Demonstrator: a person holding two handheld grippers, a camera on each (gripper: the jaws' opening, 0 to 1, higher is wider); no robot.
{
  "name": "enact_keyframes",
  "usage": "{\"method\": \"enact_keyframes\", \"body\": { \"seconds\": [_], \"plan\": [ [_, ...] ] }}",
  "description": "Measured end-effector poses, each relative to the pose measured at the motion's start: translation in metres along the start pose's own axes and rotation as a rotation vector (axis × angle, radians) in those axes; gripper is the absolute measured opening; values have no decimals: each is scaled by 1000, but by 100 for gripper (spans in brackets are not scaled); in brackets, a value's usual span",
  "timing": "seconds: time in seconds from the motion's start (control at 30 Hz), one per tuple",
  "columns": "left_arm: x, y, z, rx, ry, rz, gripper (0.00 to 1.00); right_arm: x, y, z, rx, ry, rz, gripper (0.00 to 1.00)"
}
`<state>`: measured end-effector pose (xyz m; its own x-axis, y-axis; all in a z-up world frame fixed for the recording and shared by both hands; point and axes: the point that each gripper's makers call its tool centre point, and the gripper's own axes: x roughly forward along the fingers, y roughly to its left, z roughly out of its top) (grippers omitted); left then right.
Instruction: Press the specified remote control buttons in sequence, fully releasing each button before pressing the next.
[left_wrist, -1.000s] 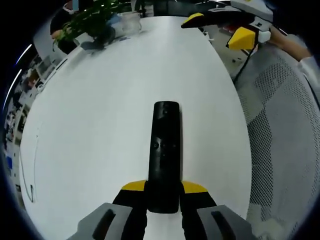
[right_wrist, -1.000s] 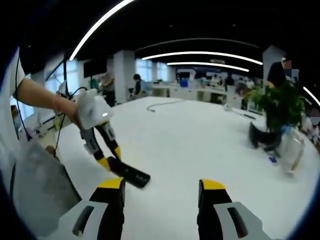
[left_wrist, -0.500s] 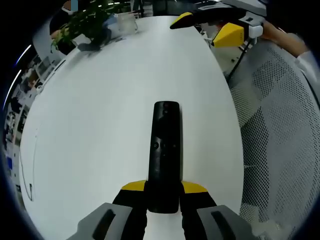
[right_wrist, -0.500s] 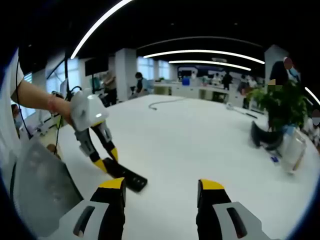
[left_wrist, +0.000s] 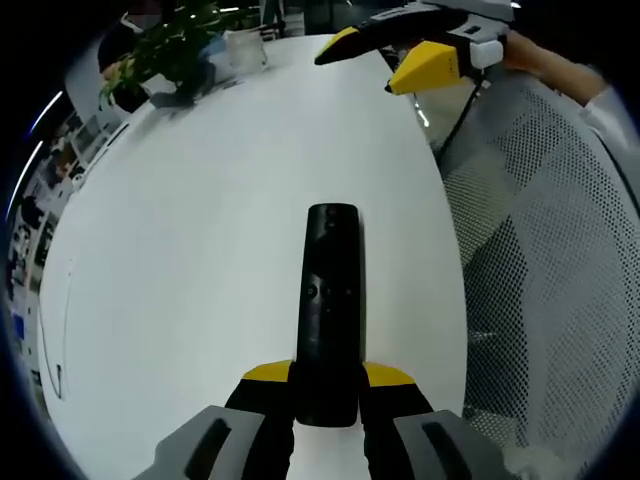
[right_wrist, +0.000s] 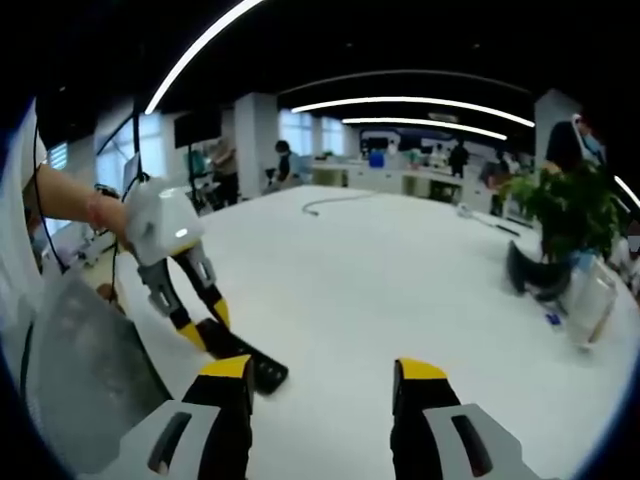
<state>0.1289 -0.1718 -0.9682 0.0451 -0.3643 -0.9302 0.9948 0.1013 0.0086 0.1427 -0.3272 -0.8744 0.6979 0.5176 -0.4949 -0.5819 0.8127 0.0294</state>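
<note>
Carried leftward over 1 s, the right gripper (left_wrist: 400, 50), jaws apart, nears the remote control (left_wrist: 330, 310), which is clamped by the left gripper (left_wrist: 328, 385); no button is pressed yet.

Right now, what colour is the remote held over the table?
Black. The remote shows best in the left gripper view, against the white table.

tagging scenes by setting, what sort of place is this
Likely an open-plan office: a big white table, rows of desks with people behind it, long ceiling light strips and a potted plant.
</note>
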Motion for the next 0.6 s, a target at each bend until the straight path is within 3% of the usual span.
{"method": "enact_keyframes", "body": {
  "seconds": [0.6],
  "plan": [
    [-1,-24,-1,-15,-38,4,24,3,3,-7,-17,27,25,49]
  ]
}}
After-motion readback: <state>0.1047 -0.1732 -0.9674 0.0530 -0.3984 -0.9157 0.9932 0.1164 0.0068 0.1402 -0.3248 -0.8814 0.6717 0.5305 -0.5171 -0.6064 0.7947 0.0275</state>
